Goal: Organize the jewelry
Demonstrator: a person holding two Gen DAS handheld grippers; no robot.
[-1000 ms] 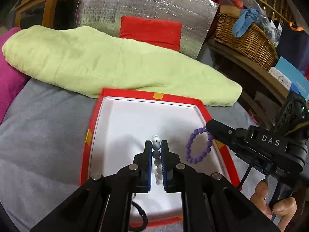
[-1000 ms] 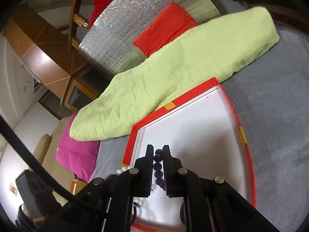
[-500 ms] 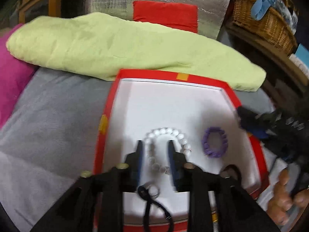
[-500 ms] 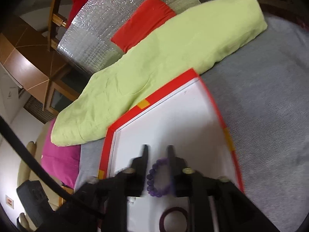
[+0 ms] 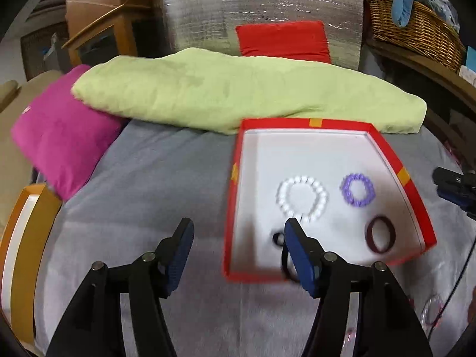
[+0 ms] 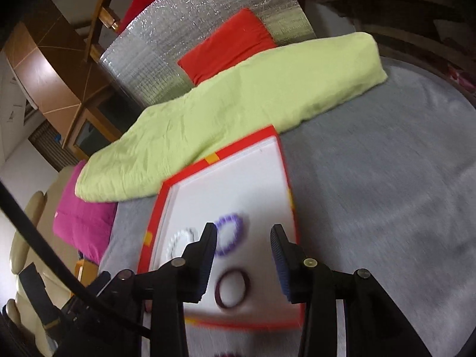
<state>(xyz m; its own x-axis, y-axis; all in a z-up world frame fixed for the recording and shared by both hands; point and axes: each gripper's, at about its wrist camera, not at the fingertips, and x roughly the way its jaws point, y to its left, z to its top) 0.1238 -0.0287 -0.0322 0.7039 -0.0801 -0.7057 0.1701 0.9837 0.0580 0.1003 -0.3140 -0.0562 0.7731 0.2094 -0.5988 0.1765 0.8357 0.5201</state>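
Four pieces of jewelry lie inside the shallow red-rimmed cardboard box with a white floor [image 5: 415, 192] in the left wrist view: a white beaded bracelet [image 5: 302, 198] near the middle, a purple beaded bracelet [image 5: 357, 189] just to its right, a dark maroon bangle [image 5: 381, 234] near the box's right front corner, and a small dark ring [image 5: 279, 238] that is too blurred to make out well. The left gripper [image 5: 238, 255] hangs over the grey blanket [image 5: 142, 184] with its jaws opening and nothing between them; its blue right pad [image 5: 297, 255] overlaps the box's front left area, while the left pad sits over bare blanket. Behind the box lie a long pale green cushion [image 5: 238, 95], a magenta pillow [image 5: 59, 136], a red pillow [image 5: 282, 41] against a silver quilted foil panel [image 5: 261, 3], and a wicker basket [image 5: 416, 35] at upper right. The right gripper's dark tip [image 5: 452, 187] shows at the right edge, apart from the box. In the right wrist view, the right gripper [image 6: 244, 255] stands partly spread over the box [image 6: 226, 151], gripping nothing; the maroon bangle [image 6: 232, 288] lies on the white floor between and below its pads, the purple bracelet [image 6: 229, 235] sits just past the left pad, and the white bracelet [image 6: 181, 239] lies further left, partly hidden by that finger.
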